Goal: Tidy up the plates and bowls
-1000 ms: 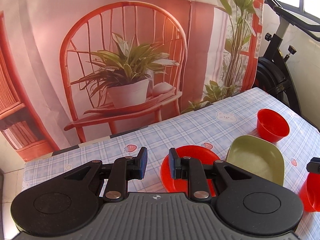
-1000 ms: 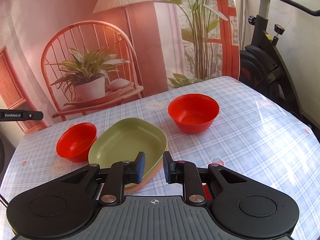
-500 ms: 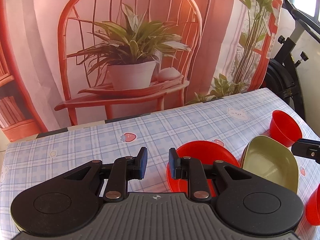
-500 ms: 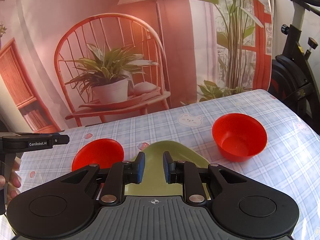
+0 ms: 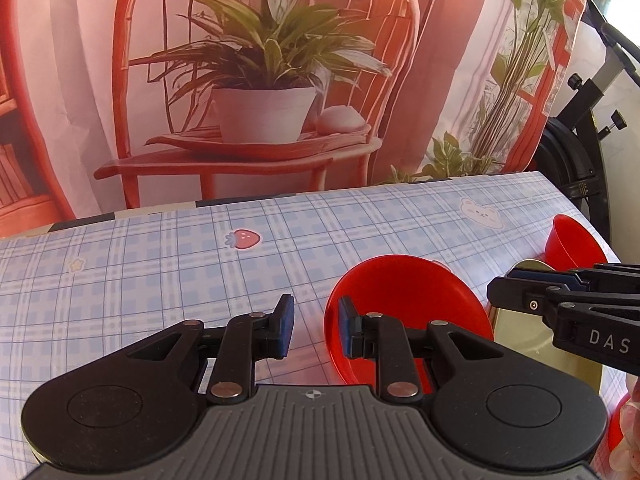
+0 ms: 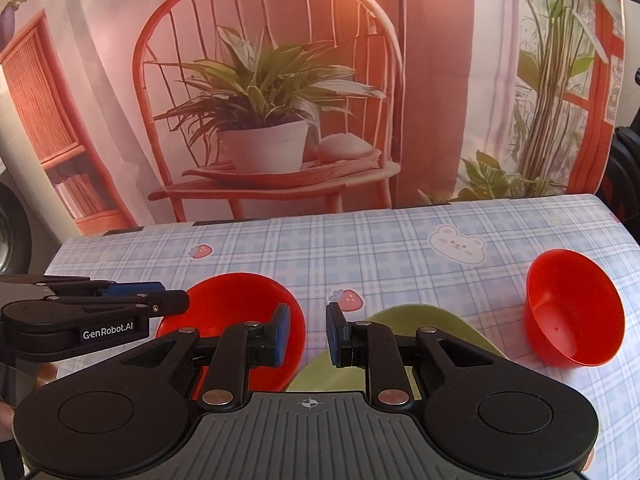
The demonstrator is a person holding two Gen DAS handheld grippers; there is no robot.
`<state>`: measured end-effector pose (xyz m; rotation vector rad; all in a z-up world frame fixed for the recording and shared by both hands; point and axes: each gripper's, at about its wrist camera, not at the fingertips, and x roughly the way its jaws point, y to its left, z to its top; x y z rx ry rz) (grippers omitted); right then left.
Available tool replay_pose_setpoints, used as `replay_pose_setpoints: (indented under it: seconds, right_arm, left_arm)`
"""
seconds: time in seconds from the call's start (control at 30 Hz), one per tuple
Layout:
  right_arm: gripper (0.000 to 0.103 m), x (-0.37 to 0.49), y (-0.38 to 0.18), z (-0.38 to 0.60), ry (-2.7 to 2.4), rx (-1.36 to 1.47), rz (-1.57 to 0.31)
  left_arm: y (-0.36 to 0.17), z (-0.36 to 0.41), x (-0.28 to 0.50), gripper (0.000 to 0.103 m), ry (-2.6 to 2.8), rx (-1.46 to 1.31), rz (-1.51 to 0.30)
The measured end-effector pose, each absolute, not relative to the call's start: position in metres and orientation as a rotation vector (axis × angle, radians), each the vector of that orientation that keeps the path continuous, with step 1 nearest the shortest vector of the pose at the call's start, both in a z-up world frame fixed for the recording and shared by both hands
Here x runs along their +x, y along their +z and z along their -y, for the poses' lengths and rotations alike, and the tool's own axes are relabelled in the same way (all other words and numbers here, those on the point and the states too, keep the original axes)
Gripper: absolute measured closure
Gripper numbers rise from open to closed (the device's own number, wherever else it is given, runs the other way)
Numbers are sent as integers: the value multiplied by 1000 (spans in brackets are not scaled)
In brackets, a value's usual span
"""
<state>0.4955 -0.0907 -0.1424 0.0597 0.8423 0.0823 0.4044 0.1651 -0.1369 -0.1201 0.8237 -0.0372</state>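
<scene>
A red bowl [image 5: 404,300] sits on the checked tablecloth just right of my open left gripper [image 5: 314,330], whose right finger is at the bowl's near rim. It also shows in the right wrist view [image 6: 236,304], left of my open, empty right gripper [image 6: 306,334]. A green plate [image 6: 420,324] lies under the right gripper's right finger, and shows at the right in the left wrist view [image 5: 520,328]. A second red bowl [image 6: 572,312] stands at the right, also seen in the left wrist view [image 5: 572,244]. The right gripper [image 5: 520,292] reaches over the green plate.
The table [image 5: 160,260] has a blue checked cloth with strawberry and bear prints. A printed backdrop of a chair and plant [image 5: 260,80] hangs behind the far edge. An exercise bike [image 5: 580,152] stands at the right. Another red item [image 5: 614,436] shows at the lower right edge.
Both grippers have moved forward and lower toward the table. The red bowl and green plate now sit closer under the fingers. The right gripper has come into the left view.
</scene>
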Motion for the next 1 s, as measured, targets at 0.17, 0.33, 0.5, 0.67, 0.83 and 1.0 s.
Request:
replay_pose_setpoints:
  seconds: [0.17, 0.33, 0.5, 0.67, 0.83, 1.0]
  right_arm:
    - [85, 503, -154, 85, 92, 34, -861]
    - [91, 508, -161, 83, 108, 29, -877]
    - [91, 510, -167, 84, 108, 41, -906]
    - [98, 509, -171, 87, 113, 64, -909]
    - [99, 505, -169, 90, 112, 142, -898]
    - [99, 497, -159, 82, 136, 146, -866]
  left_arm:
    - [-142, -164, 403, 71, -59, -140, -830]
    - [-149, -160, 405, 71, -69, -133, -863]
    - [-157, -158, 404, 71, -79, -151, -870]
    - [-162, -156, 396, 87, -86, -156, -857]
    - [-156, -160, 389, 87, -66, -160, -851]
    - [-134, -165, 380, 87, -37, -157, -819]
